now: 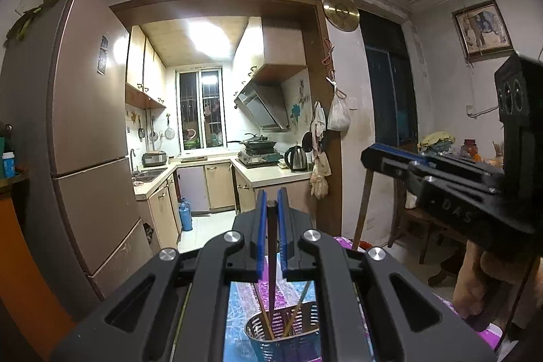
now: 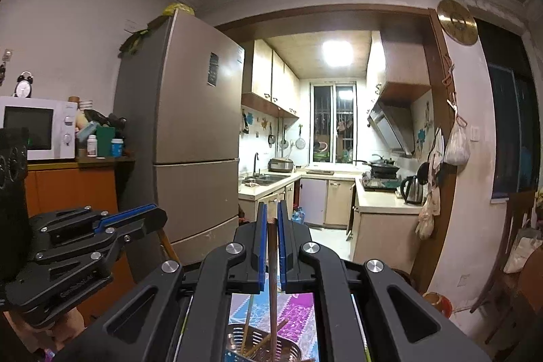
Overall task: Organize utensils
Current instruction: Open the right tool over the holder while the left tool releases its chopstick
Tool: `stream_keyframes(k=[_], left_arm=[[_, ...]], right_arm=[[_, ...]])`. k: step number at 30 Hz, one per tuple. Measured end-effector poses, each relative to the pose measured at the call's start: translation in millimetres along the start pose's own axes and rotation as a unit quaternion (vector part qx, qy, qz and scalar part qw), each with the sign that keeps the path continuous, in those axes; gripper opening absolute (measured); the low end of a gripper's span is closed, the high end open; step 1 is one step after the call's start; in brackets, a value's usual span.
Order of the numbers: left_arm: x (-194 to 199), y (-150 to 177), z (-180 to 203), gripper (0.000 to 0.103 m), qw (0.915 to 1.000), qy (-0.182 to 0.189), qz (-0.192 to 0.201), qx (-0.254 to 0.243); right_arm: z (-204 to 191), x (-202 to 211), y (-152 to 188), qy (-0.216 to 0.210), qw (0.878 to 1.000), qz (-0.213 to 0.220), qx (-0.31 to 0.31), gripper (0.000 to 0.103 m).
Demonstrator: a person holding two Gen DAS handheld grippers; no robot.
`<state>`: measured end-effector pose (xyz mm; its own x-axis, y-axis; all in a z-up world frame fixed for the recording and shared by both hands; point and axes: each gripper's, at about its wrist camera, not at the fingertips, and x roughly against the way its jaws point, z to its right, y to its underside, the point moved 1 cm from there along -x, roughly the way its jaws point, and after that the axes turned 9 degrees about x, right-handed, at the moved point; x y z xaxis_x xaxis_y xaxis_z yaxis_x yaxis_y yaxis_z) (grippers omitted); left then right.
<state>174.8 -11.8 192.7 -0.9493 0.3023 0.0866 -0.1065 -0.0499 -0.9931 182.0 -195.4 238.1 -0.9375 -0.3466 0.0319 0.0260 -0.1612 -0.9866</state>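
My left gripper (image 1: pixel 271 202) is shut on a dark brown chopstick (image 1: pixel 272 260) that hangs down into a slotted metal utensil holder (image 1: pixel 285 333) below. The holder has other chopsticks in it. My right gripper (image 2: pixel 270 216) is shut on a reddish-brown chopstick (image 2: pixel 272 277) that also reaches down into the same holder (image 2: pixel 261 345). Each gripper shows in the other's view: the right gripper (image 1: pixel 370 155) at the right, holding its chopstick (image 1: pixel 361 209), and the left gripper (image 2: pixel 156 216) at the left. The holder stands on a table with a purple and blue floral cloth (image 1: pixel 237 304).
A tall brown fridge (image 1: pixel 85 141) stands to the left, with a microwave (image 2: pixel 34 128) on an orange cabinet beside it. A kitchen doorway (image 1: pixel 220 124) lies straight ahead. A wooden chair (image 1: pixel 424 219) and a cluttered table stand at the right.
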Motion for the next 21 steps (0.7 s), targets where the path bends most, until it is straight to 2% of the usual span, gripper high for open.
stream_keyframes(k=[8, 14, 21], left_arm=[[-38.2, 22.7, -11.6, 0.005, 0.9994, -0.005, -0.033, 0.008], [-61.6, 46.7, -18.6, 0.005, 0.9977, -0.007, -0.065, 0.016], [-77.0, 58.4, -23.5, 0.005, 0.9960, -0.016, -0.086, 0.013]], right_arm=[[4.1, -44.7, 32.5, -0.005, 0.999, -0.033, -0.013, 0.007], [5.1, -62.4, 54.6, -0.006, 0.998, -0.053, -0.019, 0.007], [8.0, -73.8, 69.6, -0.005, 0.997, -0.074, -0.022, 0.007]])
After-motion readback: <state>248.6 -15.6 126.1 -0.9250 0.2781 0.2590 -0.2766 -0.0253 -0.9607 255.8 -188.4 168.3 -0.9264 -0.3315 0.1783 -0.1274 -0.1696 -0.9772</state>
